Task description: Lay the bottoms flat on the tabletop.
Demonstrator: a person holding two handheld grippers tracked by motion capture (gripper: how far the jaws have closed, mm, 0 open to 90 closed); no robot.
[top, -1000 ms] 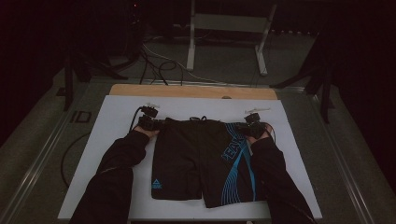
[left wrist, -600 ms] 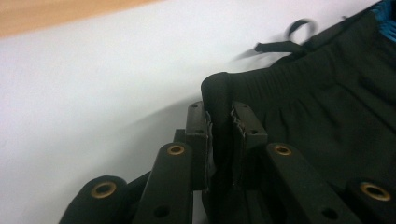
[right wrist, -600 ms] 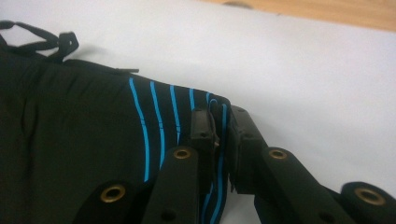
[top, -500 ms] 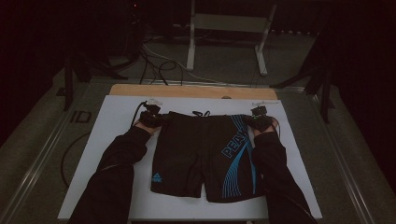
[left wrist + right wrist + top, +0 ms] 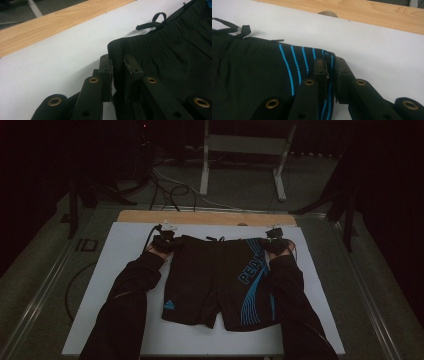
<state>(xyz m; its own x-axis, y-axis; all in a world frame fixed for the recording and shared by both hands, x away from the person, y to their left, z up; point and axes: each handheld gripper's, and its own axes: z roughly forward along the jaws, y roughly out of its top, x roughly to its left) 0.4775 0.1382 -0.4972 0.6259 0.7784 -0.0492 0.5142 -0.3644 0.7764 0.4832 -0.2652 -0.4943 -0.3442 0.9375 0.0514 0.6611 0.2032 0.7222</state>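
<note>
Gripping the shorts (image 5: 220, 280) at both waistband corners, you have them laid flat, legs toward you, near the middle of the white board (image 5: 120, 270).

Left side: your left gripper (image 5: 117, 66) is clamped on the waistband's left corner, with black fabric pinched between both pads. In the high view the left gripper (image 5: 164, 242) sits at that same corner.

Centre: the drawstring (image 5: 155, 21) lies loose on the board beyond the waistband.

Right side: your right gripper (image 5: 329, 65) is closed on the blue-striped corner, its jaws having just closed onto the cloth.

Progress, as judged: spreading looks largely done, with waistband stretched and legs lying flat. Any fold or release remains.

Limitations: the high view is dim, your sleeves (image 5: 130, 305) cover the shorts' outer edges, and small creases cannot be made out.
</note>
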